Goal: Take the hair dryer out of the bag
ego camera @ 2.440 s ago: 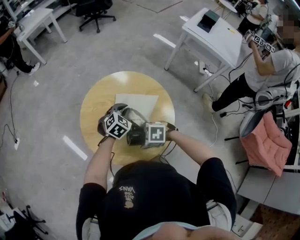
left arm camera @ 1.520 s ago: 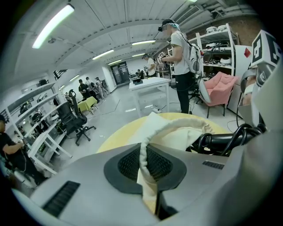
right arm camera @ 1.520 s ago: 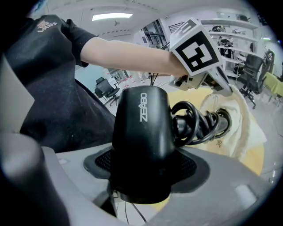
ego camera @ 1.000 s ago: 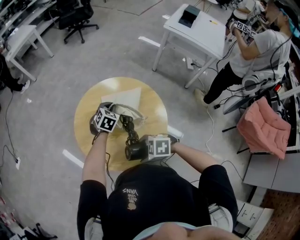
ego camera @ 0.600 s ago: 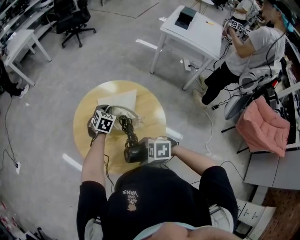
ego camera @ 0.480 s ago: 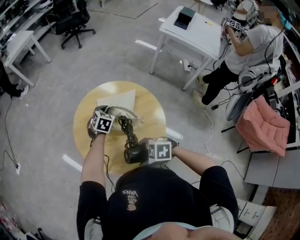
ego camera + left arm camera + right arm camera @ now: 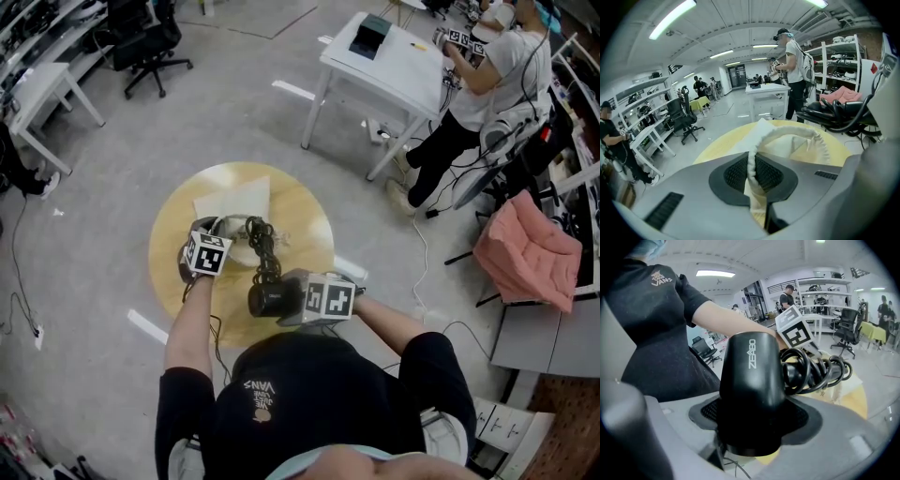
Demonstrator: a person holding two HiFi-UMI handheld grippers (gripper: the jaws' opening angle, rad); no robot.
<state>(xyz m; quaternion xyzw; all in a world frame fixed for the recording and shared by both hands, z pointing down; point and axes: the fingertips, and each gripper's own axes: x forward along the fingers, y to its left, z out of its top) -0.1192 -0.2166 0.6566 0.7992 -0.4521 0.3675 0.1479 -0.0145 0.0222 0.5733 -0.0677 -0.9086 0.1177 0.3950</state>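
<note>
head view: hair dryer (image 7: 265, 298) pulled farther from bag (image 7: 234, 253) than before

A pale grey floor (image 7: 94, 206) marked with white tape strips surrounds a round wooden table (image 7: 307, 214), with a white table (image 7: 412, 70) and a black office chair (image 7: 141, 37) farther off, shelves (image 7: 839, 58) along one wall and long strip lights (image 7: 670, 18) overhead.

The bag (image 7: 239, 199) lies on the far left part of the round counter (image 7: 309, 230). At its near edge, the left claw (image 7: 757, 180) pinches the bag's rim. Nearer and to the right, the right claw (image 7: 750, 427) grips the hair dryer (image 7: 272, 298) over the counter's near edge. The dryer's coiled cord (image 7: 263, 251) stretches toward the bag.
</note>
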